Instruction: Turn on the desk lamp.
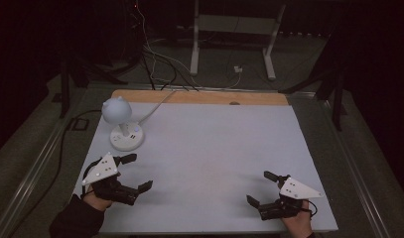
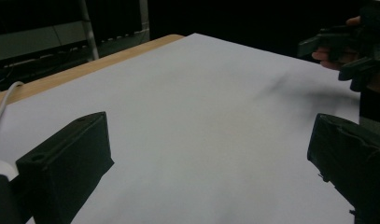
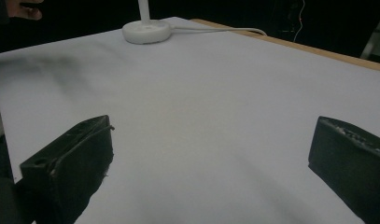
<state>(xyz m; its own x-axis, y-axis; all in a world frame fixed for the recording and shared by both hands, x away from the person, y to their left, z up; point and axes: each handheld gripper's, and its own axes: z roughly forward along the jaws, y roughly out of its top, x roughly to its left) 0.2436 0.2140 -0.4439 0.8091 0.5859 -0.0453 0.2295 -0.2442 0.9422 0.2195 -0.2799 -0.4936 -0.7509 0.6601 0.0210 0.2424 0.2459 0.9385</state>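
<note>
left tongs [image 1: 138, 172] released, right tongs [image 1: 262, 187] released, above white sheet [image 1: 214, 158]; lamp [image 1: 122, 126] far-left; no readable writing.

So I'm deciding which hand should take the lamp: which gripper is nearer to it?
Left. The left gripper sits just in front of the lamp, at the table's left; the right gripper is far across the table, near its right front corner.

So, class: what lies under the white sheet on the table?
Under the white sheet a wooden tabletop shows as a strip along the far edge. The sheet covers the rest, so anything else beneath cannot be seen.
</note>
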